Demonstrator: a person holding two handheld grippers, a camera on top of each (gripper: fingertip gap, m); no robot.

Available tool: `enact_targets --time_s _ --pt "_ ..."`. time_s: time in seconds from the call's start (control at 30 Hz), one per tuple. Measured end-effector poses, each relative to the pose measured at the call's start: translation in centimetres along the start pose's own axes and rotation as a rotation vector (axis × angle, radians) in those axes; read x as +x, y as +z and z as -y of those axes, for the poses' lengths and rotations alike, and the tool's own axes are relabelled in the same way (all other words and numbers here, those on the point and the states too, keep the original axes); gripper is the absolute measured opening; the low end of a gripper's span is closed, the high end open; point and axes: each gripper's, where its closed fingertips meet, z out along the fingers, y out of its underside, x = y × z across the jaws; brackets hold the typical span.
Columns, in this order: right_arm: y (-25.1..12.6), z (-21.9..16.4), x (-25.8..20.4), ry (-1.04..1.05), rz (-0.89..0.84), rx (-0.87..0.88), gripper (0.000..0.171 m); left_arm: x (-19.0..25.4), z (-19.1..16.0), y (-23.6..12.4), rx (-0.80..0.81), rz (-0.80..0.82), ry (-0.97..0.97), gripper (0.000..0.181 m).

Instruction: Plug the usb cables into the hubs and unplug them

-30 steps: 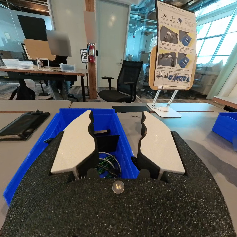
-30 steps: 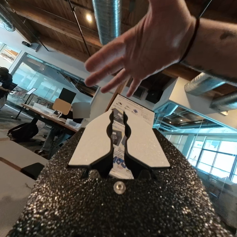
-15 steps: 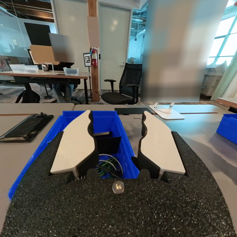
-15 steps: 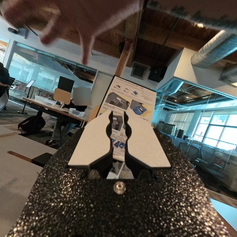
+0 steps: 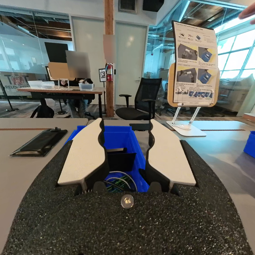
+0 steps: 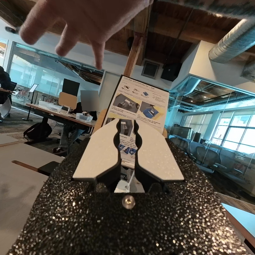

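Left wrist view: a grey table (image 5: 215, 149) runs across an office with glass walls, a wooden post and a closed pale door. Beyond it stand a black office chair (image 5: 139, 102) and another desk where a person sits, partly covered by a blurred patch. On the table, a flat black pad (image 5: 40, 142) lies to the left, and a white stand (image 5: 186, 128) to the right holds up an instruction sheet (image 5: 196, 62). The edge of a second blue bin (image 5: 249, 144) shows at the far right. The left gripper (image 5: 125, 122) is spread wide and holds nothing; it hangs over a blue bin (image 5: 132, 143) whose right wall shows between the fingers. Inside the bin, a dark divider (image 5: 121, 161) stands across it, and in the near compartment lie the cables (image 5: 120, 182), one green-and-black braided and one pale braided, low down between the bases of the fingers and not touching them. No hub can be made out.

Right wrist view: the camera tilts upward toward wooden ceiling beams and a silver duct (image 6: 231, 41). The right gripper (image 6: 127, 122) holds nothing, its fingers near each other with a narrow gap through which the instruction sheet (image 6: 139, 104) shows. A bare hand (image 6: 82, 20), blurred, reaches across the top of the view with its fingers pointing down, well apart from the gripper. The grey table (image 6: 20, 179) lies at lower left. No cable or bin appears here.
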Motion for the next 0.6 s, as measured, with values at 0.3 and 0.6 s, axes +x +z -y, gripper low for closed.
enact_targets --time_s 0.3,0.6 --pt "0.06 -0.23 0.14 -0.005 -0.008 -0.012 0.017 -0.09 0.37 -0.32 0.018 0.006 0.018 0.05" --pt "0.05 -0.29 0.26 -0.005 -0.012 -0.015 0.017 -0.04 0.4 -0.36 0.018 0.01 0.036 0.04"
